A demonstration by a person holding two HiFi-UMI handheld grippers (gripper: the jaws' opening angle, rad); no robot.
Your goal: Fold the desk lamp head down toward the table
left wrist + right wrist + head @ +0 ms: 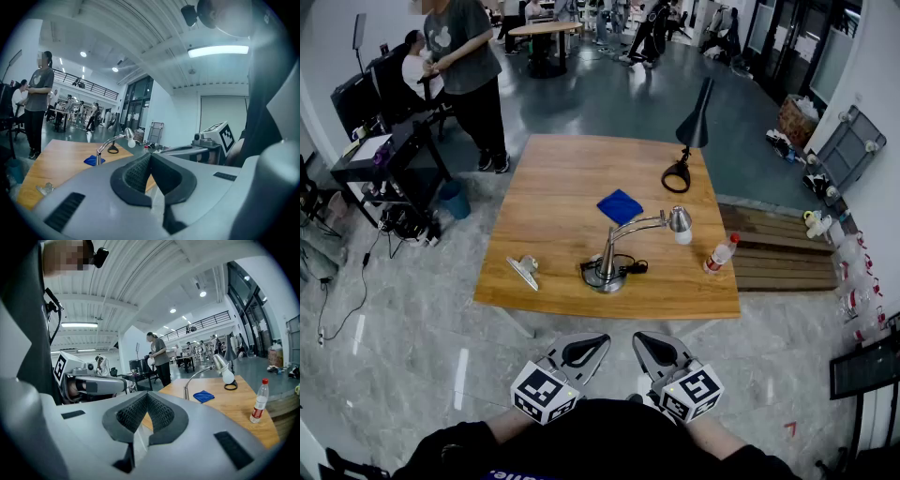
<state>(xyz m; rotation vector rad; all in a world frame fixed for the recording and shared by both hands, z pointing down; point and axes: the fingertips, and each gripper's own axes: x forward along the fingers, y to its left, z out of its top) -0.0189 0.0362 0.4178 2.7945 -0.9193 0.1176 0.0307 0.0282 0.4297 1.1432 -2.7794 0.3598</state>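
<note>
— Desk lamp (608, 255) from the tools?
— Lies straight ahead and well apart. Stands on the near half of the surface (553, 178), base close to the near edge.
— Long axis?
— Rises from the base as a short stem, then arches over to the right. Ends in the lamp head (679, 221), raised off the wood with the bulb pointing down and right.
— Nearer side?
— Right tool (659, 354), by a little, judging from the head view, given the head out to the right of the base. Left tool (584, 352) more in line with the base itself.
— State of the tools?
— Both closed, pads together, nothing between them, touching nothing. Held low and close to the body, short of the near edge of the surface.
— And the coming move?
— Probably a reach forward first, then a press from above on the head, or jaws apart for a grip on it.
</note>
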